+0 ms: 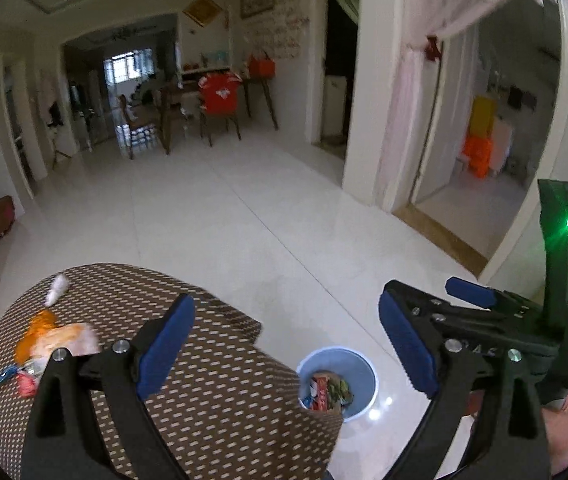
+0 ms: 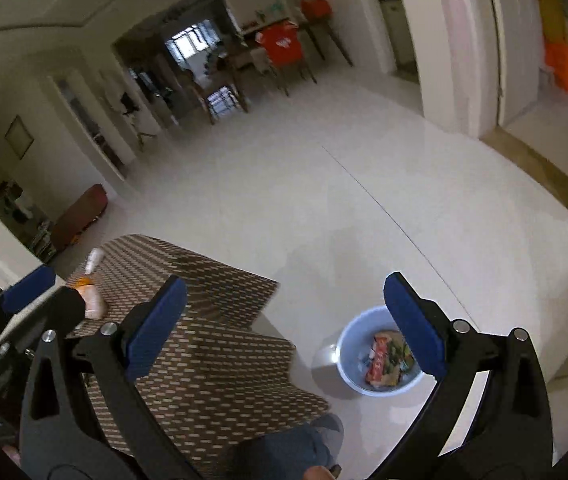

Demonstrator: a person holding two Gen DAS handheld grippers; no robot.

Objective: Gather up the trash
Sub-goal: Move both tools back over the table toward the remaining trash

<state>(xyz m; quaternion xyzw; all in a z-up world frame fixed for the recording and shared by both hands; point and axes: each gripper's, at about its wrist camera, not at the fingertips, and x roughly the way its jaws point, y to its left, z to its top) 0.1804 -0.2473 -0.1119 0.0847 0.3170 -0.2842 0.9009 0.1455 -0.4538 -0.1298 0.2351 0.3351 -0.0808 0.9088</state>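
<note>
- Blue-padded left gripper point(image 1: 286, 354) is held above the table edge, jaws spread wide, nothing between the pads.
- Right gripper point(image 2: 284, 326) is likewise held wide open and empty; it is also seen at the right of the left wrist view point(image 1: 436, 320), with a green LED lit on its body.
- Brown patterned tablecloth point(image 1: 211, 392) is seen draped over the table, below and left of both grippers.
- Trash on the table is grouped at the far left side: an orange wrapper point(image 1: 39, 334), a pale packet point(image 1: 71, 340) touching it, and small blue and red scraps point(image 1: 15, 378) just beside those.
- A crumpled white tissue point(image 1: 56, 289) is seen further back on the cloth, apart from the wrapper pile.
- In the right wrist view only the orange/pale packet point(image 2: 89, 298) and a white item point(image 2: 93, 260) are made out, partly hidden behind the left gripper body.
- Light blue bin point(image 1: 358, 376) is placed on the white tile floor just beside the table's right edge, upright.
- Bin point(image 2: 348, 344) is already loaded with colourful packaging point(image 2: 384, 360); red and green print is seen, details too blurred to read.
- No trash is touched by either gripper.
- A trouser leg point(image 2: 296, 448) of the person is visible at the bottom, between table and bin.
</note>
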